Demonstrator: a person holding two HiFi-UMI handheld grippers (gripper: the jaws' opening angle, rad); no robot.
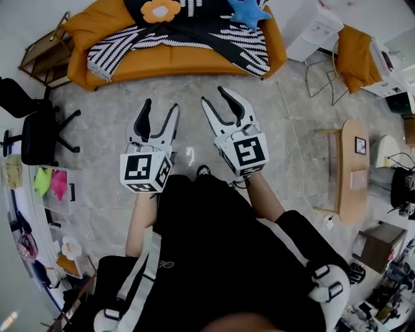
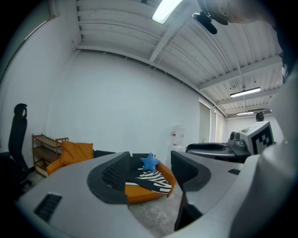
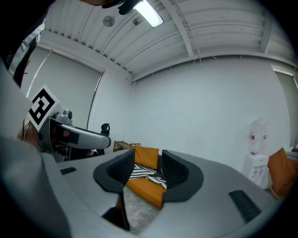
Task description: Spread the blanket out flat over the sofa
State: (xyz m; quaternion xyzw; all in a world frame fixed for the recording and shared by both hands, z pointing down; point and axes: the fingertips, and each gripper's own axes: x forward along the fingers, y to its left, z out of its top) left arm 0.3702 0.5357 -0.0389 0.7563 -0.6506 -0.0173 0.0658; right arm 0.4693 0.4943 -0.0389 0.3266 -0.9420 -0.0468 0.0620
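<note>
The left gripper [image 1: 160,107] has its jaws spread wide with nothing between them; through the gap only the distant sofa shows. The right gripper [image 1: 212,94] is also parted, less widely, and equally empty. Both are held level, side by side in front of the person, aimed across the bare stone floor [image 1: 194,87]. That looks like readiness to take a hem in each gripper.

The striped blanket [image 1: 120,52] is well apart from them. It lies on the orange sofa [image 1: 175,63], rumpled: striped ends trail over the seat toward each arm, and a dark middle is bunched against the backrest. A flower cushion [image 1: 160,10] and a blue star cushion [image 1: 248,11] appear to rest on the blanket's upper part. They would likely pin it when it is pulled flat. An office chair [image 1: 32,126] stands off to the left, clear of the approach.
</note>
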